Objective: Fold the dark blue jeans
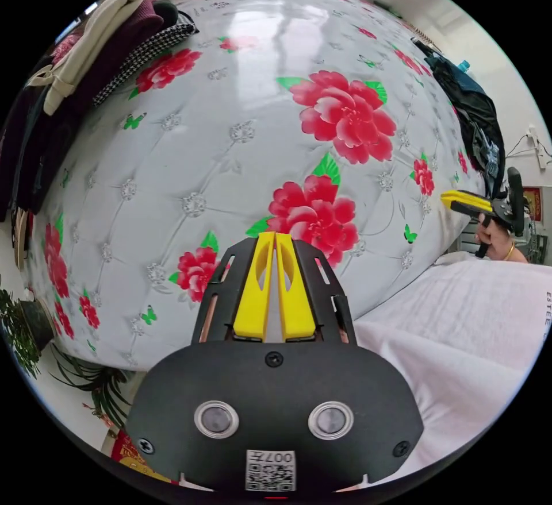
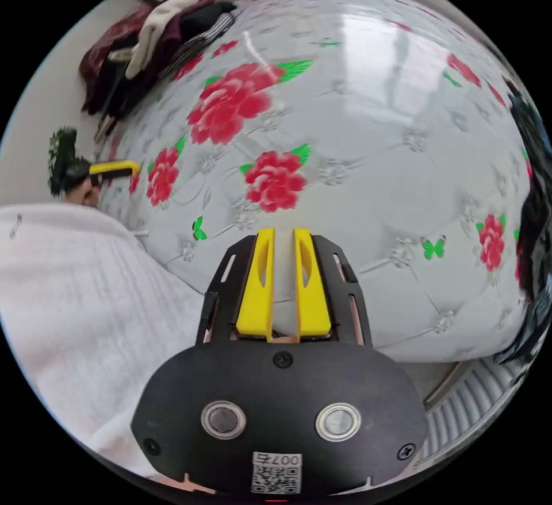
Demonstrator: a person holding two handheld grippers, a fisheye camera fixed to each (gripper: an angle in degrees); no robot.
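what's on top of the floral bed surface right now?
The floral surface is bare in the middle. A pile of clothes sits at one far corner, dark garments lie along the opposite edge. What lies beneath either pile is covered. No garment is spread out for folding.

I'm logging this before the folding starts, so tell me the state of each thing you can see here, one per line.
left gripper: jaws nearly together, holding nothing, above the mattress.
right gripper: jaws slightly apart, holding nothing.
floral mattress cover: spread flat, glossy, bare in the middle.
pile of clothes: heaped at one edge of the mattress, not laid out.
dark garments: bunched at the opposite edge; whether they are the jeans, cannot tell.
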